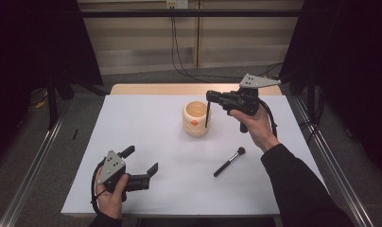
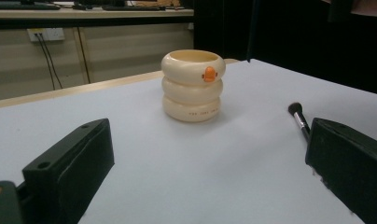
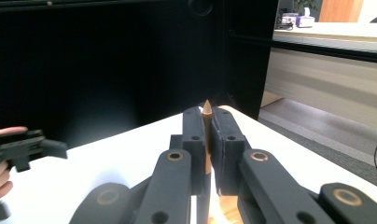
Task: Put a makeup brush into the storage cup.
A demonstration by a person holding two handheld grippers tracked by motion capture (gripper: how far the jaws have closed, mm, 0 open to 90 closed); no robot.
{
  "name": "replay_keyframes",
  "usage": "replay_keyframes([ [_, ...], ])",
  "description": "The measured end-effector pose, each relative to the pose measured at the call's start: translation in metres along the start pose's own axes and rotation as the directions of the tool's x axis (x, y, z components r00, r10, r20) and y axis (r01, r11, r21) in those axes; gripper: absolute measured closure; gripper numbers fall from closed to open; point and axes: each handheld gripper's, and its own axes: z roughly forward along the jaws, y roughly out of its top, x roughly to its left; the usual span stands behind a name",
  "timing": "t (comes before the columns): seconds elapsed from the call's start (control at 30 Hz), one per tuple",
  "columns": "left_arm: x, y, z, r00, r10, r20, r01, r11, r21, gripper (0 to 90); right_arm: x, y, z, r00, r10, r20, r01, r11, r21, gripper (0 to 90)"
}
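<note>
I log: right hand-held gripper (image 1: 209,96) pinching pencil (image 1: 207,116) over cup (image 1: 196,119), centre frame; brush (image 1: 229,161) pending; left hand-held gripper (image 1: 141,161) spread.

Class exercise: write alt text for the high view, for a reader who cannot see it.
Over a white table, the right gripper holds a thin dark pencil-like stick upright above a cream ringed cup. A black makeup brush lies near the right forearm, and the left gripper rests open at the near left.
</note>
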Motion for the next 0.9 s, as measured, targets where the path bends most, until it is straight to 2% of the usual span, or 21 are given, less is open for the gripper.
replay_keyframes([
  [0.33,0.0,-0.001,0.001,0.9998,-0.013,0.013,0.013,0.9999,0.0,1.0,-0.008,0.018,0.017,0.9995,-0.005,0.033,0.005,1.0,-0.01,85.4],
  [0.4,0.001,-0.001,0.001,0.9999,-0.005,0.011,0.005,1.0,0.002,1.0,-0.01,0.02,0.02,0.9991,-0.009,0.041,0.01,1.0,-0.008,85.4],
  [0.67,0.001,-0.001,0.001,0.9999,-0.002,0.016,0.002,1.0,0.0,1.0,-0.019,0.024,0.03,0.9969,-0.001,0.078,0.001,1.0,-0.006,85.4],
  [0.9,0.001,-0.001,0.001,0.9998,-0.005,0.021,0.005,1.0,-0.001,1.0,-0.029,0.02,0.036,0.9938,0.011,0.111,-0.011,1.0,0.001,85.4],
])
